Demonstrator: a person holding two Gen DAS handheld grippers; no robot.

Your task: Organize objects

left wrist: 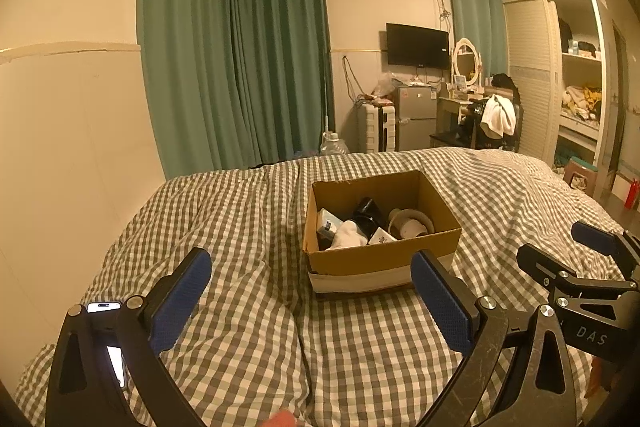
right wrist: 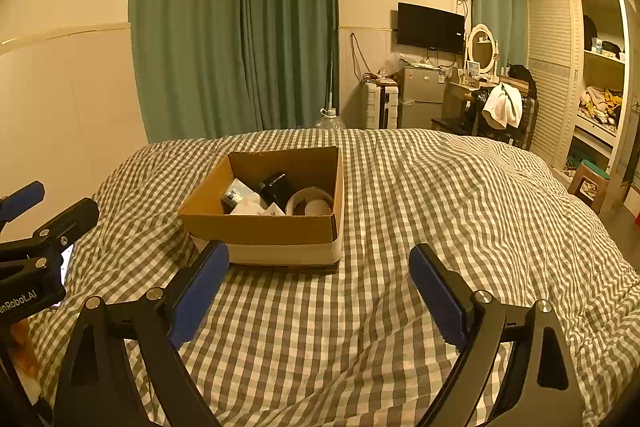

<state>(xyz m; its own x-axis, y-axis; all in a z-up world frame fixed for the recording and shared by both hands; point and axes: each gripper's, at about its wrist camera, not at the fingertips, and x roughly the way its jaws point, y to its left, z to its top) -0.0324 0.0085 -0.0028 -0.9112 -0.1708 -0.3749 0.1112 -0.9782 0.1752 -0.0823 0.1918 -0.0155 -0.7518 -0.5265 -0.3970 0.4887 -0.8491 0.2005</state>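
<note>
An open cardboard box [left wrist: 380, 259] [right wrist: 260, 229] sits on the checked bed cover [left wrist: 248, 307]. Inside it lie a black cup [left wrist: 366, 211], a white cloth [left wrist: 348, 233], a roll of tape [left wrist: 412, 223] and a small carton [left wrist: 328, 223]. My left gripper [left wrist: 310, 259] hovers open just in front of the box, with nothing between its blue pads. To its right, my right gripper [right wrist: 320, 255] is also open and holds nothing, low over the cover near the box's front right. Each gripper shows at the edge of the other's view: right gripper [left wrist: 560, 247], left gripper [right wrist: 52, 205].
A lit phone [left wrist: 104, 307] lies on the cover by the left finger. A cream wall runs along the bed's left side. Beyond the bed are green curtains [left wrist: 240, 59], a water jug [left wrist: 334, 143], a small fridge [left wrist: 416, 115], a chair with a white cloth [left wrist: 498, 119], a wardrobe [left wrist: 560, 79] and a stool [right wrist: 588, 183].
</note>
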